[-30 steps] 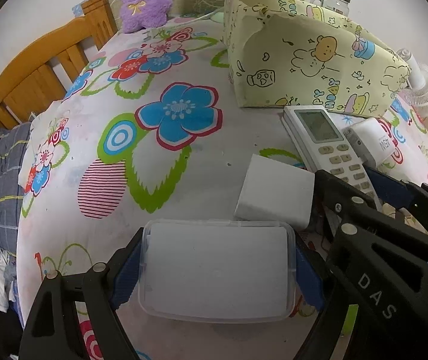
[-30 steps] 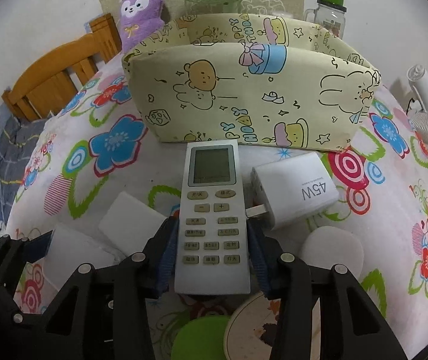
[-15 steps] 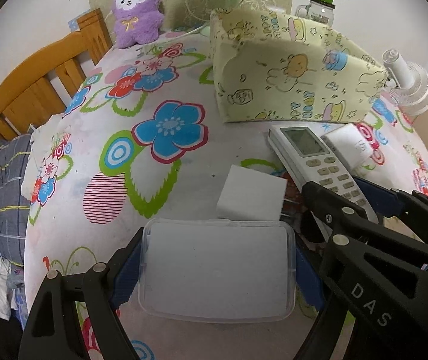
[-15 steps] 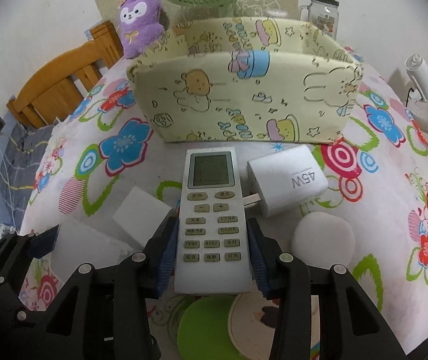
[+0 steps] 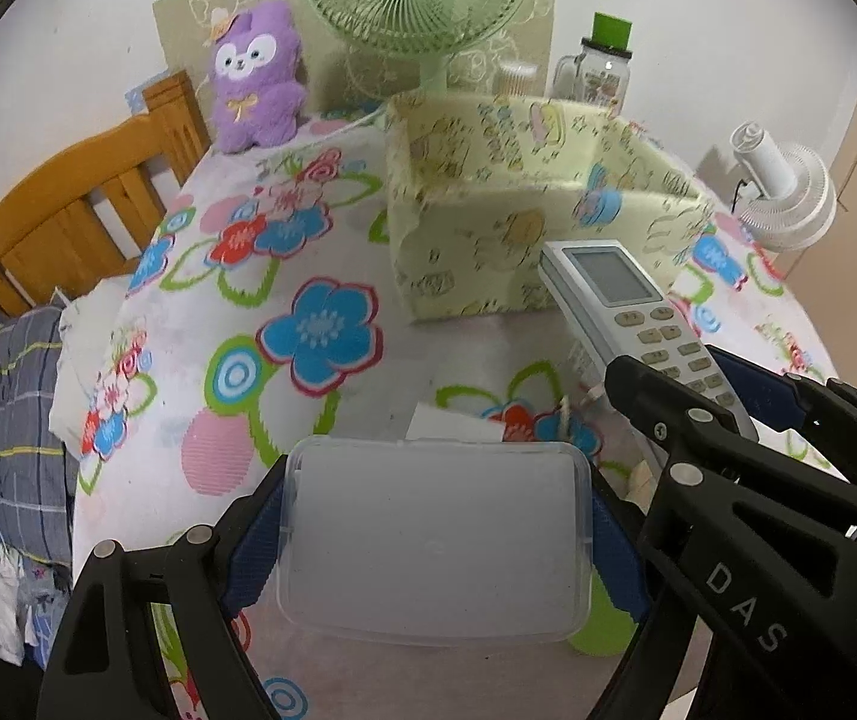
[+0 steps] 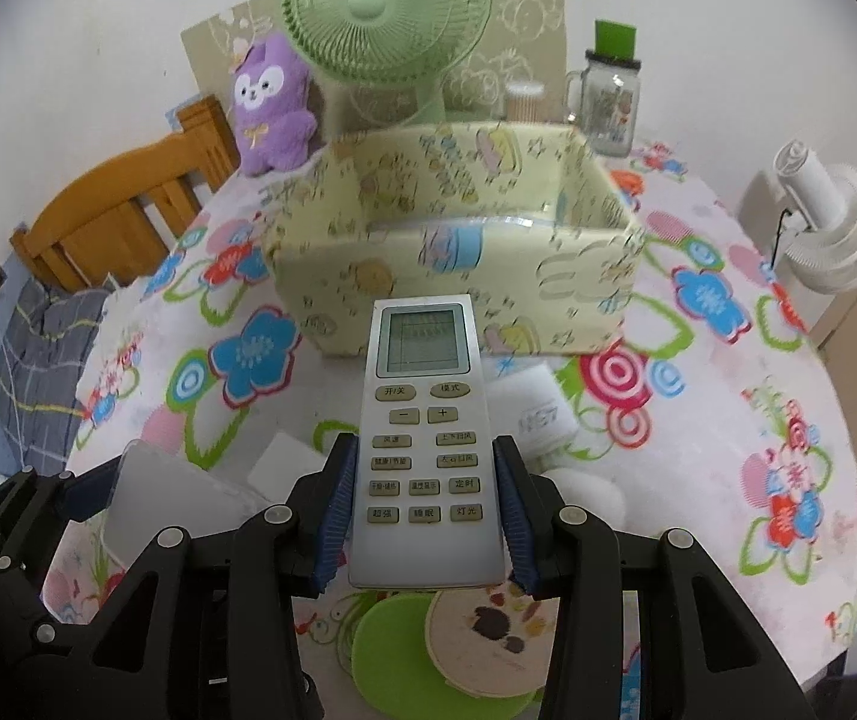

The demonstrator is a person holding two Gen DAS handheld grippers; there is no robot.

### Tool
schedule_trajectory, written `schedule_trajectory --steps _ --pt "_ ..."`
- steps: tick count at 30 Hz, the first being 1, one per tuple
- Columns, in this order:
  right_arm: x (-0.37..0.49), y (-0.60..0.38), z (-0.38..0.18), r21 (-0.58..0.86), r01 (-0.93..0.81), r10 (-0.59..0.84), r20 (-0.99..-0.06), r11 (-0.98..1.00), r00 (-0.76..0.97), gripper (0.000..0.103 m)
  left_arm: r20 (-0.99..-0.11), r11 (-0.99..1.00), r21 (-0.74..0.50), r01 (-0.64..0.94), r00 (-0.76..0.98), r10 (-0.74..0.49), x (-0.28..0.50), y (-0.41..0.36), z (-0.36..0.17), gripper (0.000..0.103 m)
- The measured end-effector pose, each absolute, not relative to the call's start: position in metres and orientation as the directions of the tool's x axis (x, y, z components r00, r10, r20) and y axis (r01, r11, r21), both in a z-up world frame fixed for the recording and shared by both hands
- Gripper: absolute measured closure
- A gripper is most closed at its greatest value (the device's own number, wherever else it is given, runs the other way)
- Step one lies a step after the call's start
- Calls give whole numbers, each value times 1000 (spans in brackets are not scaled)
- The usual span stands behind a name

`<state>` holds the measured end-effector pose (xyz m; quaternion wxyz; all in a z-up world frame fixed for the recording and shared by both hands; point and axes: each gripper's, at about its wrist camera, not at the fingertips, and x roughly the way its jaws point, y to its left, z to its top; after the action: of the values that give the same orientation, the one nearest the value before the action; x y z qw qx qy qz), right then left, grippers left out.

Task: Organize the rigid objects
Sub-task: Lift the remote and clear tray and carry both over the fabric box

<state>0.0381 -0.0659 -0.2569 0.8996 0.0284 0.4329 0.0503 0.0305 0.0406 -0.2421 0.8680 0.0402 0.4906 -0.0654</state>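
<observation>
**Both claws loaded above the flowered table**

The flowered tablecloth (image 6: 746,360) spreads beneath both claws; ahead of them stands the yellow cartoon-print fabric bin (image 6: 458,264), open-topped; the left gripper (image 5: 434,540) clamps a frosted plastic box (image 5: 434,546) by its two short sides; the right gripper (image 6: 425,516) pinches the white remote control (image 6: 425,438) near its lower end, screen pointing toward the bin; a white charger (image 6: 539,414) lies just right of the remote.
</observation>
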Motion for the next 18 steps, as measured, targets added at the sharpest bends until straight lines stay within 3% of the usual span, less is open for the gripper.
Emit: schedule_trajectory --steps 18 --pt "30 -84 -193 65 -30 67 -722 997 688 56 -820 982 -13 186 561 -117 31 21 -183 14"
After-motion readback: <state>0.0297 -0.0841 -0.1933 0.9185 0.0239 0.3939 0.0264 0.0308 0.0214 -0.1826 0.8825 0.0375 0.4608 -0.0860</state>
